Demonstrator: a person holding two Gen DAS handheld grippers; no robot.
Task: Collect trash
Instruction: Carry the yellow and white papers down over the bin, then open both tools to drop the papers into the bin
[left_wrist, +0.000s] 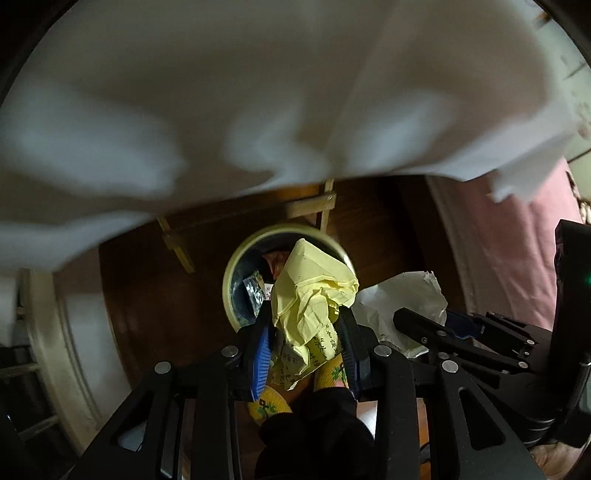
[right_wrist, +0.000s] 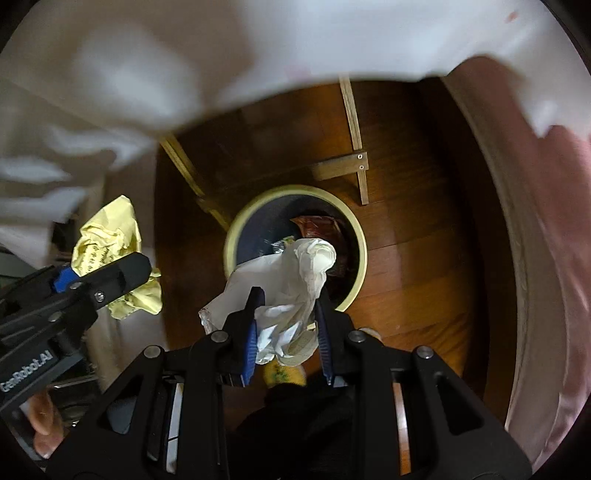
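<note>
While bin-bound, white cloth (left_wrist: 258, 92) overhead, wooden frame (right_wrist: 354, 147) beside bin (right_wrist: 236, 236).

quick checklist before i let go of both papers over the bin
1. Left gripper clamped on yellow paper: ok.
2. Right gripper clamped on white paper: ok.
3. Trash bin open and below both wads: ok.
4. Bin has room: cannot tell, trash already inside.
5. Wads fully within the rim: cannot tell, both overlap its near edge.
6. White cloth hanging above, clear of bin: ok.
</note>
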